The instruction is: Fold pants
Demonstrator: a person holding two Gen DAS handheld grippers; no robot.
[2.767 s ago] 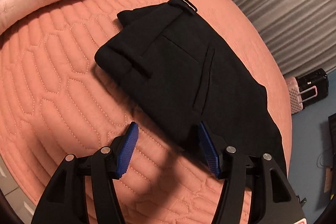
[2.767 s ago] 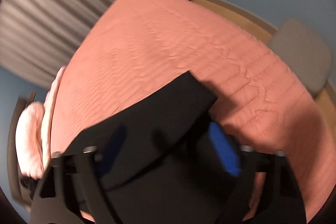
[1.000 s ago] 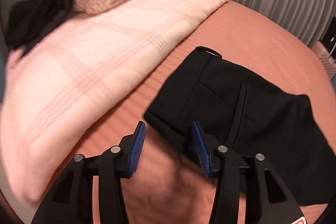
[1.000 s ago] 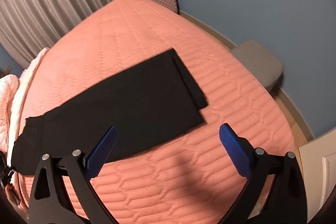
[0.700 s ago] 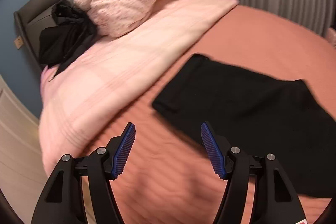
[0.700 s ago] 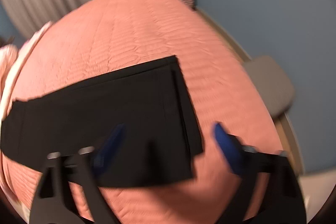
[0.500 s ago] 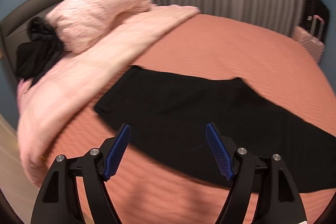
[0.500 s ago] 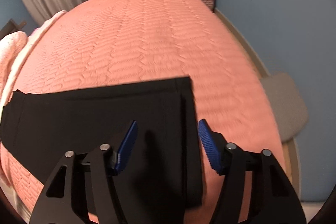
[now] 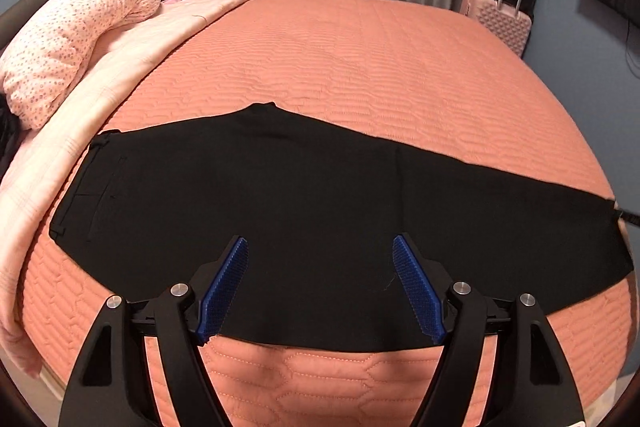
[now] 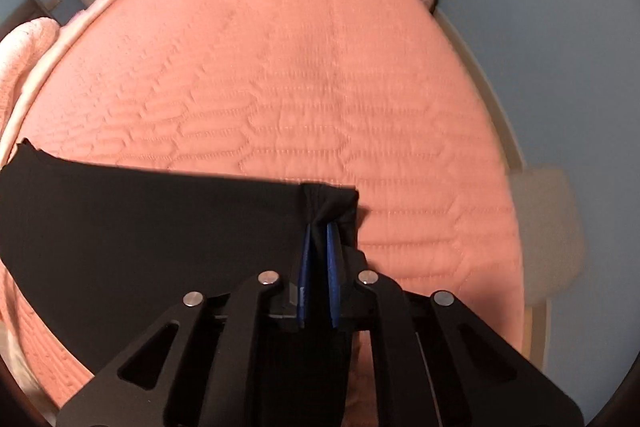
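Black pants [image 9: 304, 203] lie flat across the near side of a salmon quilted bed [image 9: 360, 59], folded leg on leg, waistband at the left, hems at the right. My left gripper [image 9: 320, 287] is open and empty, hovering above the pants' near edge at mid-length. My right gripper [image 10: 319, 227] is shut on the hem end of the pants [image 10: 160, 223], pinching a bunched fold of cloth between its blue pads [image 10: 333, 267].
A pink blanket [image 9: 120, 51] and a dotted pillow [image 9: 72, 39] lie at the bed's left. A pink suitcase [image 9: 498, 21] and a black one stand by the grey curtain. A grey stool [image 10: 548, 223] stands beside the bed's right edge.
My left gripper has pulled back from the waistband, swung right to mid-length and opened wider. My right gripper has come down on the hem and shut on it.
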